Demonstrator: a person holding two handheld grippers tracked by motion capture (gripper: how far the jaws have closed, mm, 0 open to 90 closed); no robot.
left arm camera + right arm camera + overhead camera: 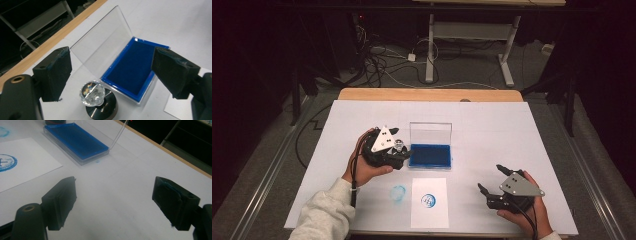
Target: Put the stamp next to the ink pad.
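Observation:
A stamp with a faceted crystal knob on a round black base stands upright on the white table cover, just left of an ink pad. The blue ink pad lies in a clear case whose lid stands raised at the back. My left gripper is open, its jaws spread either side of the stamp and not touching it. My right gripper is open over bare table at the front right, nothing between its jaws.
A white paper with a round blue stamp print lies at the front, below the ink pad. A blue smudge marks the cover to its left. The wooden table edge runs along the back.

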